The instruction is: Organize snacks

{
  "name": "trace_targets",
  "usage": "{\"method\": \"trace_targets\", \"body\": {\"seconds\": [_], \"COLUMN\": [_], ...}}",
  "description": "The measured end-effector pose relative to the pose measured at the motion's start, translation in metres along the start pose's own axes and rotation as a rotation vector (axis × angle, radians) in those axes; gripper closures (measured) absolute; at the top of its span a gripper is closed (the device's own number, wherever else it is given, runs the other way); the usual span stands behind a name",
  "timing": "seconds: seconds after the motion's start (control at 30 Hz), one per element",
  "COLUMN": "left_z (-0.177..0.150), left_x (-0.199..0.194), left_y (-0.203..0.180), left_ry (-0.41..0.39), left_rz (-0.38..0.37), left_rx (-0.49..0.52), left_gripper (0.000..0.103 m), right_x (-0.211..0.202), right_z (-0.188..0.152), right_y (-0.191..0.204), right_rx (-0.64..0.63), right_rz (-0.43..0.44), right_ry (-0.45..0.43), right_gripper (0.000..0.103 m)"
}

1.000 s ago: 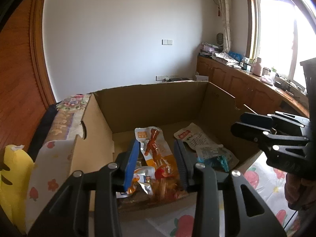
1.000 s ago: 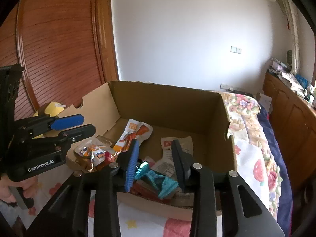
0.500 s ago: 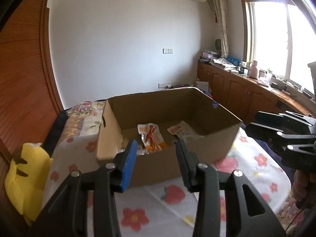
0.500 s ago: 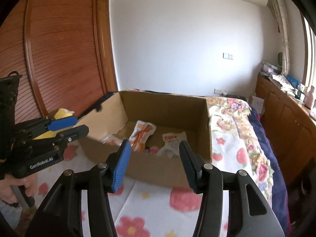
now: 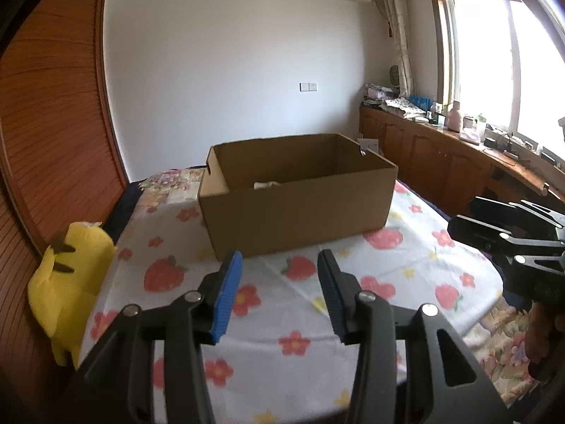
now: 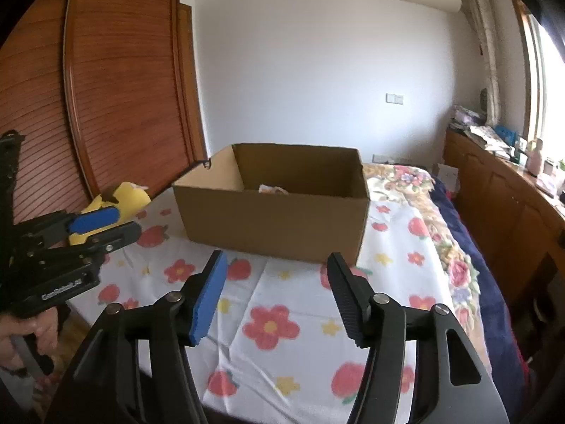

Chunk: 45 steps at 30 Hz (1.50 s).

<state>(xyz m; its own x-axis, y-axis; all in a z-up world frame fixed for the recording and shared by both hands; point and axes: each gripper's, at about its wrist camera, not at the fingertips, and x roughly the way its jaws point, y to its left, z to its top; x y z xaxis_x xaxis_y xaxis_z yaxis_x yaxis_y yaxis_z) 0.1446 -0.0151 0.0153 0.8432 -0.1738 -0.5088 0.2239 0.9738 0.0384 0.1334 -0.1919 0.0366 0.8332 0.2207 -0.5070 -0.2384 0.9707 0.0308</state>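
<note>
I am holding my left tool (image 5: pixel 279 291) and right tool (image 6: pixel 275 291) low in frame, both spread apart and gripping nothing. Beyond them, mid-frame on the flowered bedsheet (image 5: pixel 307 304), the cardboard box (image 5: pixel 300 208) is sitting open-topped, one pale snack packet (image 6: pixel 272 189) peeking above its rim.

Open brown cardboard box (image 5: pixel 300 212) upright on flowered bedspread (image 5: pixel 289 304), pale snack packet (image 5: pixel 265 184) inside.
</note>
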Motion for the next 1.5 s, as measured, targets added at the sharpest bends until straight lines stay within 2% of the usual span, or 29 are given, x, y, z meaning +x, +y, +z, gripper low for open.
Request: {"method": "trace_targets", "body": {"seconds": [0.23, 0.53, 0.57, 0.6, 0.63, 0.73, 0.8, 0.9, 1.1, 1.5], "left_z": [-0.030, -0.052, -0.055, -0.057, -0.059, -0.064, -0.067, -0.070, -0.074, -0.079], "left_x": [-0.028, -0.049, -0.051, -0.052, -0.053, -0.057, -0.057, -0.057, -0.056, -0.058], "left_y": [-0.012, -0.011, -0.009, -0.008, -0.007, -0.006, -0.005, -0.001, 0.003, 0.004], "left_ry": [-0.005, -0.018, -0.022, -0.030, -0.036, -0.049, -0.045, -0.057, -0.053, -0.054], "left_rz": [0.028, 0.055, 0.059, 0.066, 0.070, 0.093, 0.094, 0.093, 0.129, 0.141], "left_rx": [0.001, -0.012, -0.020, -0.025, -0.029, -0.022, -0.029, -0.049, -0.058, -0.082], "left_gripper": [0.057, 0.049, 0.044, 0.031, 0.027, 0.021, 0.010, 0.001, 0.000, 0.000], "right_x": [-0.022, -0.038, -0.040, -0.041, -0.043, -0.044, -0.043, -0.040, -0.036, -0.035], "right_z": [-0.026, -0.051, -0.054, -0.057, -0.059, -0.063, -0.065, -0.067, -0.071, -0.076], "right_y": [0.006, 0.017, 0.018, 0.018, 0.017, 0.016, 0.014, 0.011, 0.012, 0.013], "right_rx": [0.006, 0.001, 0.002, 0.007, 0.016, 0.031, 0.036, 0.050, 0.043, 0.051], "right_rz": [-0.028, -0.039, -0.040, -0.042, -0.042, -0.044, -0.055, -0.066, -0.102, -0.122], "right_ry": [-0.005, -0.024, -0.025, -0.027, -0.031, -0.040, -0.042, -0.034, -0.019, -0.018], "right_gripper": [0.035, 0.032, 0.031, 0.029, 0.026, 0.016, 0.013, 0.010, 0.000, 0.000]}}
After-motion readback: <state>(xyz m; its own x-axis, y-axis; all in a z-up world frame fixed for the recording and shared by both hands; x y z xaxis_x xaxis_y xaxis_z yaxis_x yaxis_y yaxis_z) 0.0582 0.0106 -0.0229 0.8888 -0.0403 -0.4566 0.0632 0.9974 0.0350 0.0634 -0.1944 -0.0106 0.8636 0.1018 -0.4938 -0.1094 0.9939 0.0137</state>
